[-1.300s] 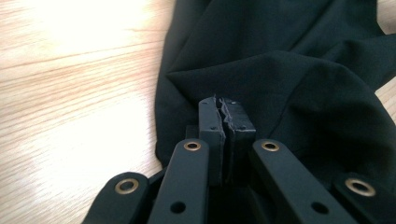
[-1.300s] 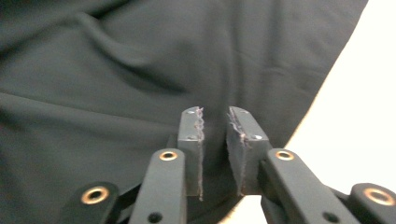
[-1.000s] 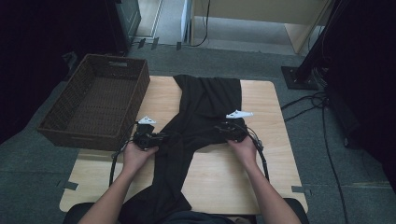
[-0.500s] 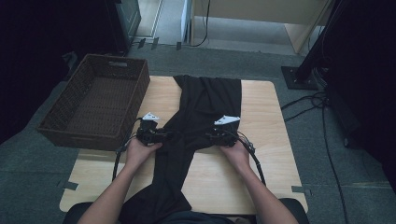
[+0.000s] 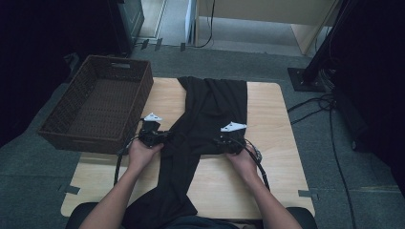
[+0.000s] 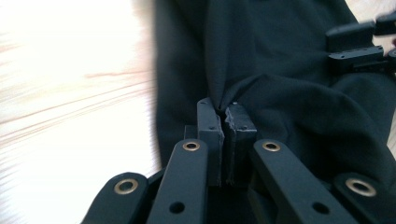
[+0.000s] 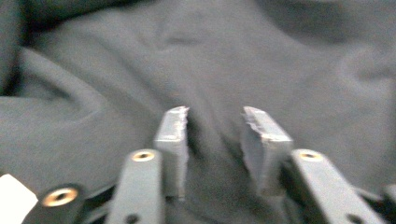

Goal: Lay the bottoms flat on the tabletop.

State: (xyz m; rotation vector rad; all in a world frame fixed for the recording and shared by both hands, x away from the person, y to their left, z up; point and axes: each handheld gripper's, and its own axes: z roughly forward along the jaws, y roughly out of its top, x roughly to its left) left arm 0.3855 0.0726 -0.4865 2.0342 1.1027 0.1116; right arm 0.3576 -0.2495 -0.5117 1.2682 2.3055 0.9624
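Black trousers [image 5: 210,114] are lying lengthwise down the wooden tabletop [image 5: 267,114], spilling over its near edge, beside a wicker basket [image 5: 95,102]. Left gripper [image 6: 223,112] is pinching a fold tight, while the right gripper [image 7: 215,123] has just been closing, jaws apart over cloth, so lifting now risks a one-sided drag; the high view is missing that gap.

Black trousers [image 5: 210,119] lie along the wooden table [image 5: 272,109]; both grippers seemingly rest on them beside a wicker basket [image 5: 98,102].

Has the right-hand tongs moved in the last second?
Yes. The right tongs slid leftward, away from the table's right edge, over the black garment, jaws closing.
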